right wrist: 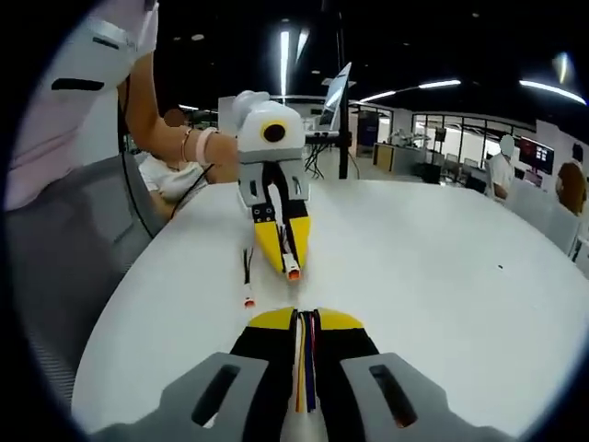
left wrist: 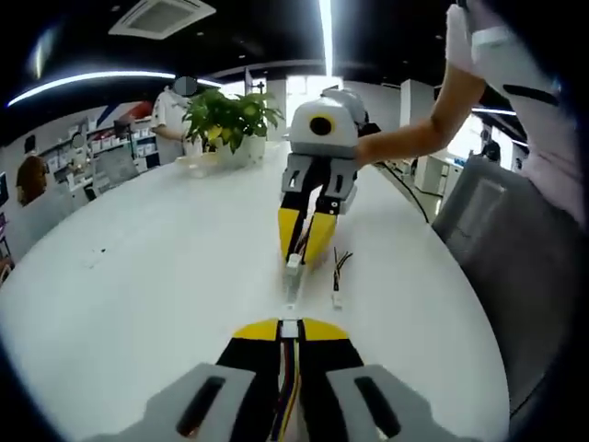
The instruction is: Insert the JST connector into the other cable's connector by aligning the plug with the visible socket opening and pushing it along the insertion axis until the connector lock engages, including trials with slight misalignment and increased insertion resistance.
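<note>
My left gripper (left wrist: pixel 290 329) pinches a white connector (left wrist: pixel 290 328), its long axis pointing straight at the plug (left wrist: pixel 293 261) pinched by my right gripper (left wrist: pixel 306 247) opposite; the two connectors sit apart over the white table (left wrist: pixel 138 276). Their openings are too small to read. A spare cable (left wrist: pixel 339 276) lies just beside them; a potted plant (left wrist: pixel 230 124) stands beyond.

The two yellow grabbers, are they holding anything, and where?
Yes. The left gripper pinches its cable right behind the white connector. The right gripper pinches the other cable behind its connector.
</note>
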Demonstrator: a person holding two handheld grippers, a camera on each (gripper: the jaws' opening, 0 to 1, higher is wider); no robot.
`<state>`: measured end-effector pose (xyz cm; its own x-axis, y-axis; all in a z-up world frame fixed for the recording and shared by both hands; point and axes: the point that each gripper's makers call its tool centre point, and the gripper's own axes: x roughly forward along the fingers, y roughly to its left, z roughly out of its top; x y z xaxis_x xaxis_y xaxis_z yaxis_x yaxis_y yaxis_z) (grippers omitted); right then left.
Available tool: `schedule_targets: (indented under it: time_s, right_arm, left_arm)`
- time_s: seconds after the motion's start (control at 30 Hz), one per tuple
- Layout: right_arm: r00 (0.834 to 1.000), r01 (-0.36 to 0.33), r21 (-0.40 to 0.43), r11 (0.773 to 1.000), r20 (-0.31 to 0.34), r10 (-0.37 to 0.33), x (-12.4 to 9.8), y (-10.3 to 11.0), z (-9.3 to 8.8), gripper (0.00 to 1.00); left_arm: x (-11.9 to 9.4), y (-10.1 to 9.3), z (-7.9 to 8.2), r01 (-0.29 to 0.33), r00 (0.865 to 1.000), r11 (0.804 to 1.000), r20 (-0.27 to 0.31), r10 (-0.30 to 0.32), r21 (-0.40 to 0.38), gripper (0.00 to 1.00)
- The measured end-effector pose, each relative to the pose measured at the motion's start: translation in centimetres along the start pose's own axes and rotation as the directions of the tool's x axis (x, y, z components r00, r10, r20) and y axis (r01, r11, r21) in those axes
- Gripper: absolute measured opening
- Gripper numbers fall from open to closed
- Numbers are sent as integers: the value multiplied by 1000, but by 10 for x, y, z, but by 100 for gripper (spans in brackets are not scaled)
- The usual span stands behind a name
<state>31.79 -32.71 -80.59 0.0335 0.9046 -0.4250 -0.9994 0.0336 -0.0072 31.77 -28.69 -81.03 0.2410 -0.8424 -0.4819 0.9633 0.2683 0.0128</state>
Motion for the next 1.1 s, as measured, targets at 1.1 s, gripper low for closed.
schedule_targets:
  time_s: [1.1]
  right_arm:
    - [995,-102,-12,995,9,102,16,15,13,3]
  left_arm:
    - [1,-13,16,54,999,998,-3,-54,30,0]
